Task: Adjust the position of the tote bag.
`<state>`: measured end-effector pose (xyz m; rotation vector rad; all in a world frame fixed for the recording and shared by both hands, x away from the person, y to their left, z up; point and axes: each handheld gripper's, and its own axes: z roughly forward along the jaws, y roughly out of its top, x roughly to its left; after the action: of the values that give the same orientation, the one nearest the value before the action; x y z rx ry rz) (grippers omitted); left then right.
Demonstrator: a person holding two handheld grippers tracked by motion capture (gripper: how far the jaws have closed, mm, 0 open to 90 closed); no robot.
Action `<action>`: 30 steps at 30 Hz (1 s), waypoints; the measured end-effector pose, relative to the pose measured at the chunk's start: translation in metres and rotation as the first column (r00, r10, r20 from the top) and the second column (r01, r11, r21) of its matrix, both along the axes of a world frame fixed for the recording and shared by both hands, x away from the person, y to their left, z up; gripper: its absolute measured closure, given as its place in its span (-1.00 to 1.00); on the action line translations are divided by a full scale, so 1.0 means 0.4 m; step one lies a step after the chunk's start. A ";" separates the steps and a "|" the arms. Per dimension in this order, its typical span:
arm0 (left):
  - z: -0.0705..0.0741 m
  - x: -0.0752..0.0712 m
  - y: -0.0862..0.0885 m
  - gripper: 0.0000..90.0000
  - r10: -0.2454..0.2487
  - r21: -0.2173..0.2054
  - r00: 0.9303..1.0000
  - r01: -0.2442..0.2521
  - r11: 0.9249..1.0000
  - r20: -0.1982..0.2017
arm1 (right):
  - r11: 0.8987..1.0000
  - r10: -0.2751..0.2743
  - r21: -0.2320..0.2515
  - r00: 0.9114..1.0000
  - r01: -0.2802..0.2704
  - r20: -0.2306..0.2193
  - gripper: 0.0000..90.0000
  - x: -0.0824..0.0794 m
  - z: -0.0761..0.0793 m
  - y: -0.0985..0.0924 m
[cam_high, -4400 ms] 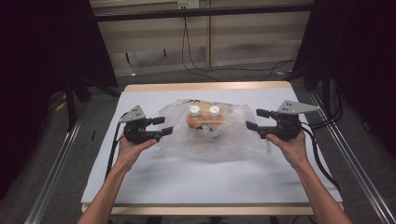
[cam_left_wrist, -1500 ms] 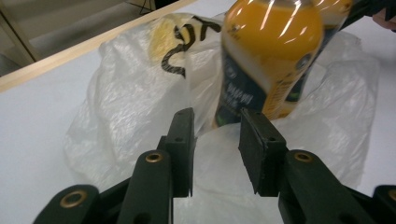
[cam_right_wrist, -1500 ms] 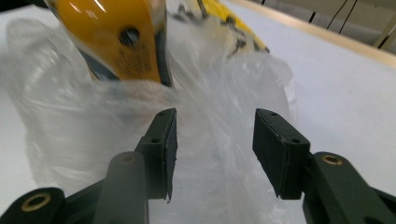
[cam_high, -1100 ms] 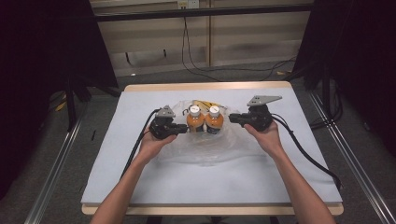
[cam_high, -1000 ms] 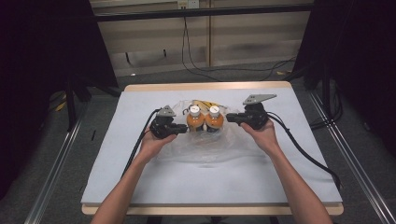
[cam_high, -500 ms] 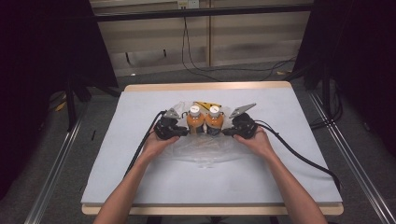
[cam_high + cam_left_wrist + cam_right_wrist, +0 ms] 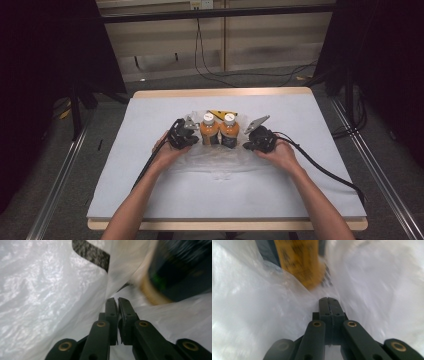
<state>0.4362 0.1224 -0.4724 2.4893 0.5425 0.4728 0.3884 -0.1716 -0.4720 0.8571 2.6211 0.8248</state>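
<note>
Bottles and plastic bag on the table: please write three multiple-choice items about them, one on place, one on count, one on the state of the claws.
1. Where do the bottles stand?
A. between the two claws
B. at the table's near edge
C. on the floor

2. How many bottles have white caps?
A. one
B. two
C. four

3. How are the jaws of the left claw and right claw?
A. both wide open
B. one open
C. both closed on the plastic bag

Answers: 1 A, the high view shows a claw on each side; 2 B, two caps show; 3 C, the gripper views show jaws together on film.
</note>
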 end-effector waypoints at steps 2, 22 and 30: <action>0.005 0.003 0.002 0.96 0.004 0.058 1.000 -0.005 0.998 0.011 | 1.000 -0.013 -0.028 1.000 0.013 0.008 1.00 -0.002 0.003 -0.006; 0.024 -0.002 0.196 1.00 0.028 0.130 0.997 -0.019 0.991 -0.068 | 0.973 -0.048 -0.227 0.998 0.039 -0.035 1.00 -0.026 0.028 -0.132; 0.024 -0.019 0.191 1.00 -0.016 0.136 0.998 0.024 0.990 -0.060 | 0.966 -0.055 -0.255 0.997 0.040 -0.055 1.00 -0.047 0.032 -0.183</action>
<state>0.4287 0.1987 -0.4627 2.6439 0.5241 0.4439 0.3694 -0.2448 -0.4591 0.8812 2.6705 0.4427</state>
